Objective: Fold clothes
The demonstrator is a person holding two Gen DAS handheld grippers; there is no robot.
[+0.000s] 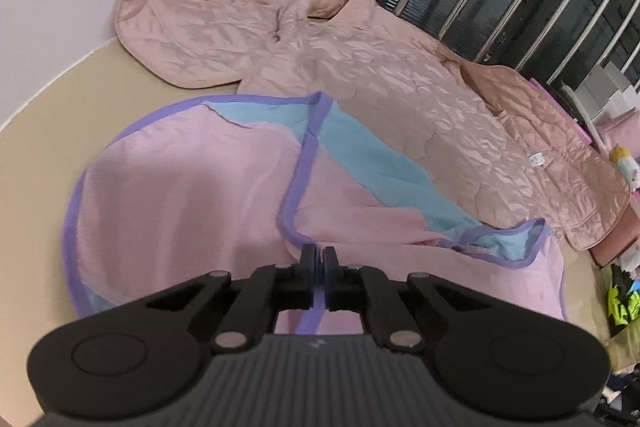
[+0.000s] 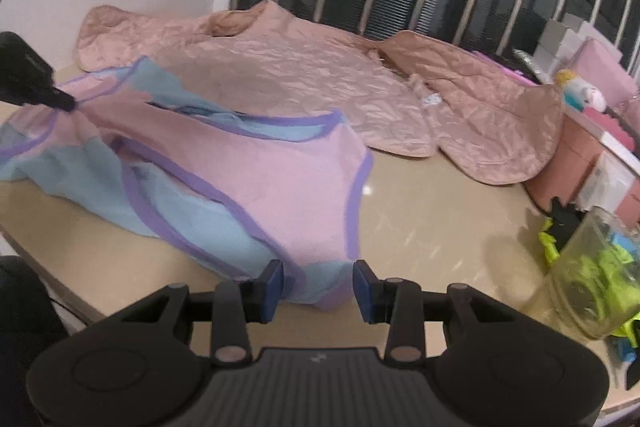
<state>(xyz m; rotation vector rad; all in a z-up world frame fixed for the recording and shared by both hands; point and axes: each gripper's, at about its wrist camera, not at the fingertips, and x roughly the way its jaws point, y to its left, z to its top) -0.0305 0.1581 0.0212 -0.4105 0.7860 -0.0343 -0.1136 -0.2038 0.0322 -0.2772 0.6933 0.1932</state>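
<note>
Our left gripper [image 1: 319,261] was clamped on the pink vest's [image 2: 280,171] purple trim; our right gripper [image 2: 318,285], jaws apart, should bite its near hem squarely.

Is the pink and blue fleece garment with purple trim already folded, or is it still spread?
Partly folded: the pink and blue fleece garment with purple trim lies bunched on the beige table, with one blue-lined flap turned over.
</note>
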